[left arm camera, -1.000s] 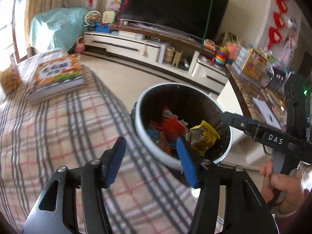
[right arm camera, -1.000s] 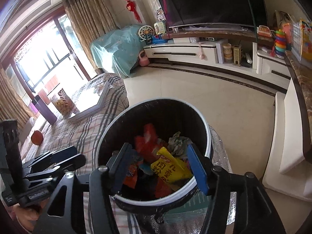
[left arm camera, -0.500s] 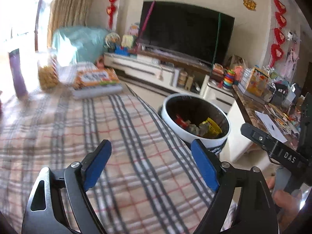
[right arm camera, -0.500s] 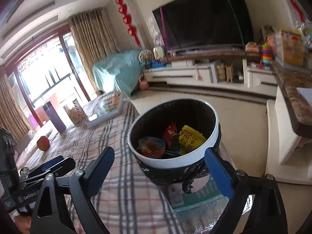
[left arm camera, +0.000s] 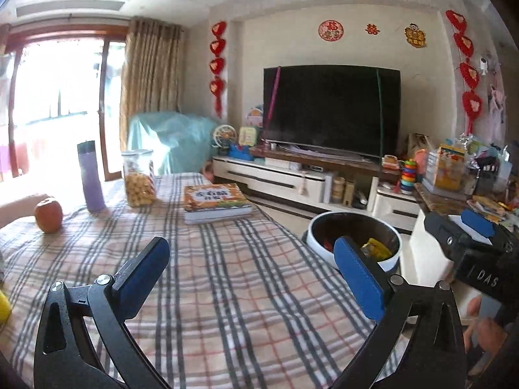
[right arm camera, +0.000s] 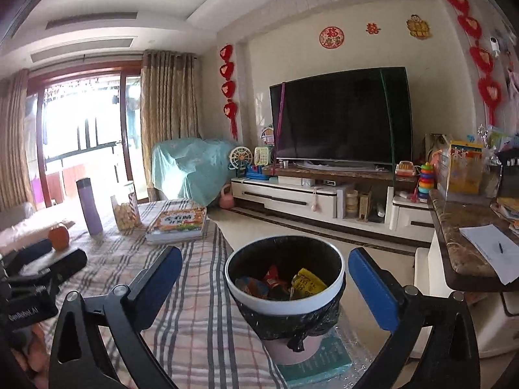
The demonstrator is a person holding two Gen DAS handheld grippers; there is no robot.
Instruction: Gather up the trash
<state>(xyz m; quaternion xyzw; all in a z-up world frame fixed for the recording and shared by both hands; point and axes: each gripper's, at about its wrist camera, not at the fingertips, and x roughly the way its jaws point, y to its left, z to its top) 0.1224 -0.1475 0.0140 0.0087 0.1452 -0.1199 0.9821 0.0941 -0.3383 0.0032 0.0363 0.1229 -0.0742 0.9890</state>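
The trash bin point(right arm camera: 282, 304), white-rimmed with a black liner, stands on the floor beside the checked table point(right arm camera: 194, 324). Inside it lie a yellow wrapper point(right arm camera: 308, 283), a red wrapper point(right arm camera: 271, 274) and other packets. My right gripper point(right arm camera: 264, 254) is held back from the bin, its jaws opening wide and nothing between the blue pads. My left gripper point(left arm camera: 251, 249) hovers over the tablecloth point(left arm camera: 227, 291), jaws also opening and empty. From there the bin point(left arm camera: 316, 243) sits to the right, past the table edge.
On the table's far part stand a book point(left arm camera: 215, 201), a snack jar point(left arm camera: 139, 180), a purple bottle point(left arm camera: 90, 178) and an orange fruit point(left arm camera: 48, 215). A marble counter point(right arm camera: 454, 227) with paper runs along the right. A TV stand point(right arm camera: 292, 197) is behind.
Both grippers have drawn back from over the bin and tilted up toward the room. Both pairs of jaws have spread wider. The bin now looks smaller and farther off.
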